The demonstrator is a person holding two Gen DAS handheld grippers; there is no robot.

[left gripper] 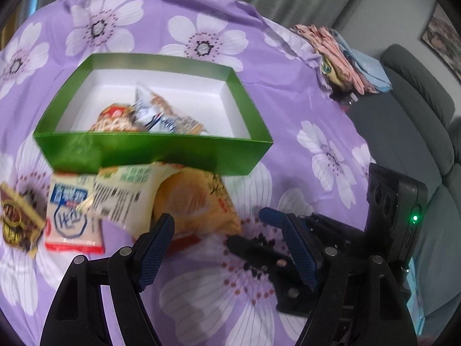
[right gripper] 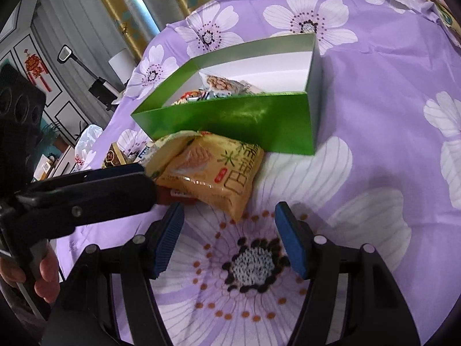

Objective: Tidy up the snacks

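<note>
Your left gripper [left gripper: 227, 239] and right gripper [right gripper: 229, 235] both hang spread and empty; the orange snack packet [right gripper: 219, 170] lies against the green box [right gripper: 230, 121], so pinch its near edge squarely

Bare purple cloth [right gripper: 374, 173] lies free right of the green box [right gripper: 245, 124]; snack packets [left gripper: 161, 199] crowd its near wall.

An open green box [left gripper: 161, 151] holds a few snack packets [left gripper: 149, 115]. More packets, one yellow bag [right gripper: 213, 173] among them, lie against its near wall.
</note>
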